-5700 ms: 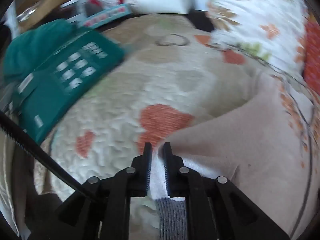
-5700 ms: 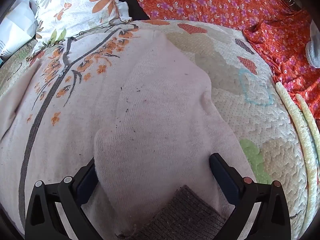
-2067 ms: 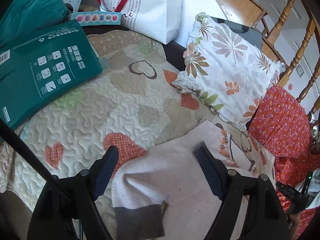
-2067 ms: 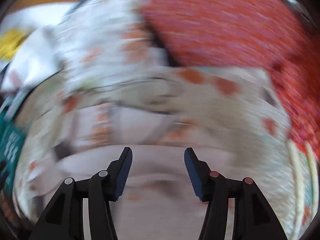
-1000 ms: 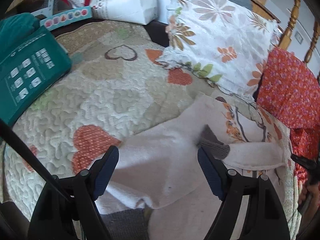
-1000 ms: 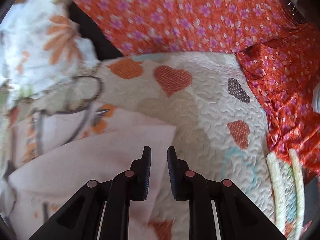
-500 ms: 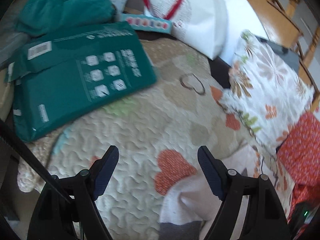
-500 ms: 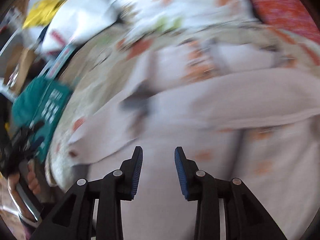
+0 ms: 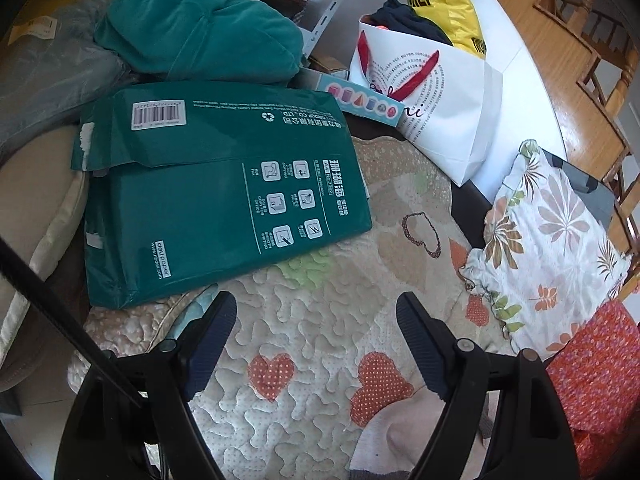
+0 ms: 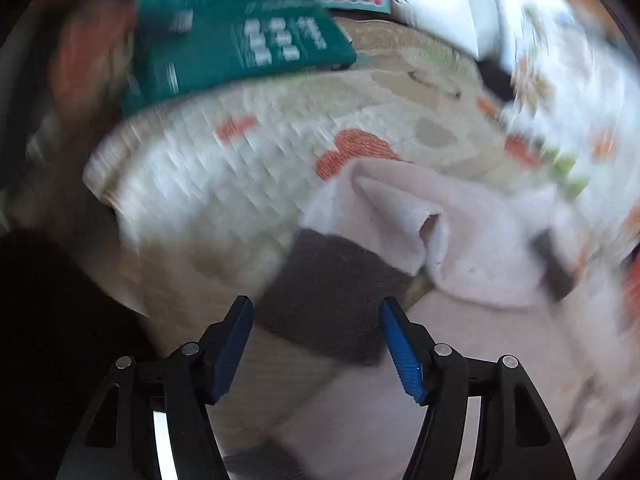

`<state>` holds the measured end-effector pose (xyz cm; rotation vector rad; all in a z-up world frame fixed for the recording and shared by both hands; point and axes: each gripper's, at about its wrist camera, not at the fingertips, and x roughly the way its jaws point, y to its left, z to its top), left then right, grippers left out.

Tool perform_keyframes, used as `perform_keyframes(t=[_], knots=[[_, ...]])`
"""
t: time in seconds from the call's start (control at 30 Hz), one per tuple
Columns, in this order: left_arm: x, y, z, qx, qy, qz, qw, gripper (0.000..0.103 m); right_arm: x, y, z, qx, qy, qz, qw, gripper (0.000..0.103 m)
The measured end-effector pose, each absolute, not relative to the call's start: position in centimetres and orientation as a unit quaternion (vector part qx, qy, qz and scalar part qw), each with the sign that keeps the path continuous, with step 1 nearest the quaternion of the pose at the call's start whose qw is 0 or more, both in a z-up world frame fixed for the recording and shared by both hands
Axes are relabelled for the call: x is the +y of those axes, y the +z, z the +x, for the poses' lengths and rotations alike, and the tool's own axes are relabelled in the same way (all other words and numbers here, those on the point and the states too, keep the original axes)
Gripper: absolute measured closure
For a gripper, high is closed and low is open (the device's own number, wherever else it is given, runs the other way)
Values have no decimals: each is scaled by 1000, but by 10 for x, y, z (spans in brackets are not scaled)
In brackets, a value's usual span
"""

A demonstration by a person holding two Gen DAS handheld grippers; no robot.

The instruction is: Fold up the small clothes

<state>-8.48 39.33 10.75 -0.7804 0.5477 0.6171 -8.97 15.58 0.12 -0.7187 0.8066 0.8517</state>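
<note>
Although the right wrist view is heavily blurred, the layout reads clearly enough. Quilted bedspread (image 9: 304, 332) with orange hearts forms the work surface; a green paper pack (image 9: 216, 196) lies on its far side, a floral pillow (image 9: 548, 248) to one edge, a white gift bag (image 9: 448, 112) beyond.

Task item: a pale pink sock (image 10: 404, 220) with a dark grey cuff (image 10: 332, 288), lying on the bedspread, partly doubled over, its pink body lapped across the cuff. In the left wrist view only its near corner shows at the bottom edge.

Right gripper (image 10: 316, 344): jaws have just been opening and stand apart above the cuff, nothing pressed between the pads. Left gripper (image 9: 316, 340): jaws wide apart over bare quilt, holding nothing, the sock beside its right finger.

Assessment: a fold appears laid and released; the step in hand is re-approach. Next move likely calls for lowering the right jaws squarely onto the cuff edge, closing on one layer set only, with the left steadying the toe end.
</note>
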Motion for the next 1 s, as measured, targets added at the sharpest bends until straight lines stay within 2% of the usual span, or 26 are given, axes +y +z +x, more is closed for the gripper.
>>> perform_keyframes(t=[0.03, 0.07, 0.1, 0.23, 0.37, 0.5, 0.67, 0.83, 1.0], knots=[[396, 108, -88, 255, 296, -374, 841, 22, 154, 2, -84, 386, 404, -313, 768, 57], [399, 108, -91, 251, 303, -378, 838, 22, 154, 8, -76, 405, 403, -283, 771, 81], [403, 107, -95, 247, 311, -382, 834, 22, 155, 18, -66, 419, 397, -264, 773, 97], [419, 103, -112, 229, 338, -409, 816, 22, 167, 76, -26, 412, 398, -183, 799, 97], [428, 100, -124, 216, 357, -424, 804, 22, 189, 173, 4, 380, 422, -104, 817, 97], [431, 96, -124, 222, 355, -429, 800, 22, 211, 254, 3, 343, 459, -61, 817, 97], [422, 95, -112, 237, 344, -415, 808, 22, 209, 323, 11, 301, 465, -25, 832, 97], [408, 96, -99, 250, 328, -398, 820, 22, 152, 334, 41, 303, 416, 12, 857, 97], [390, 97, -82, 266, 312, -372, 833, 22, 52, 290, 93, 341, 319, 31, 884, 97]])
